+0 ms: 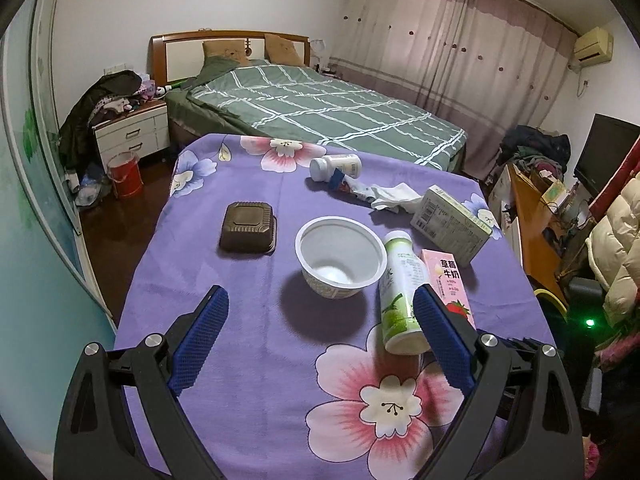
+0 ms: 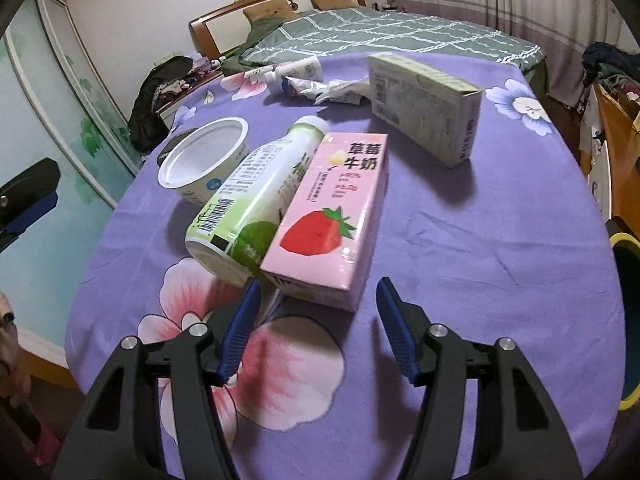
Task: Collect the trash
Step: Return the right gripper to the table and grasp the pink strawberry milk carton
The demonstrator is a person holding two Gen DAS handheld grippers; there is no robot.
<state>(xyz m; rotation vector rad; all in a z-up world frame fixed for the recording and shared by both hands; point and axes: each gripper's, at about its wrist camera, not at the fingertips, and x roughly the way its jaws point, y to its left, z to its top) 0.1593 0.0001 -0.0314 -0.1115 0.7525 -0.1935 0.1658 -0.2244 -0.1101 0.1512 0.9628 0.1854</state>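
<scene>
Both jaws of the left hand-held gripper and the right hand-held gripper are held apart over the bench, with nothing gripped. A pink strawberry milk carton is laid just ahead of the right one, touching a green-labelled bottle on its side, with a white cup beside them.

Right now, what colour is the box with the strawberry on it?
Pink strawberry milk carton, clearest in the right wrist view.

place: home bedroom | evidence: bed, nightstand, curtains, air conditioner
</scene>
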